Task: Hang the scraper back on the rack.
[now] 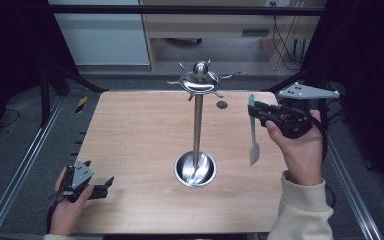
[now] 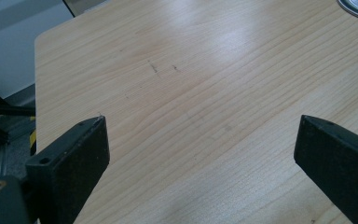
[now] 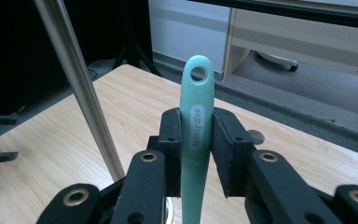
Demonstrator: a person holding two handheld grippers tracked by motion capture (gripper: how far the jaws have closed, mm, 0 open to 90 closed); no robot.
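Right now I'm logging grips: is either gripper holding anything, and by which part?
The right gripper clamps the teal spatula by its handle, just below the hanging hole. The left gripper is open, holding nothing.

A pale wooden worktop [image 1: 140, 145] with rounded corners stood on a grey carpeted floor [image 1: 20, 145], its grain catching a soft sheen of overhead light. Metal rails [image 1: 25, 165] ran along the floor at the left and right of it. Beyond the far edge, a light wall panel [image 1: 100, 32] rose at the left, and a light wood desk [image 1: 220, 25] stood to its right, with dark cables [image 1: 287, 45] hanging beside it. Black frame bars [image 1: 180, 10] crossed the top, and both far sides lay in deep shadow.
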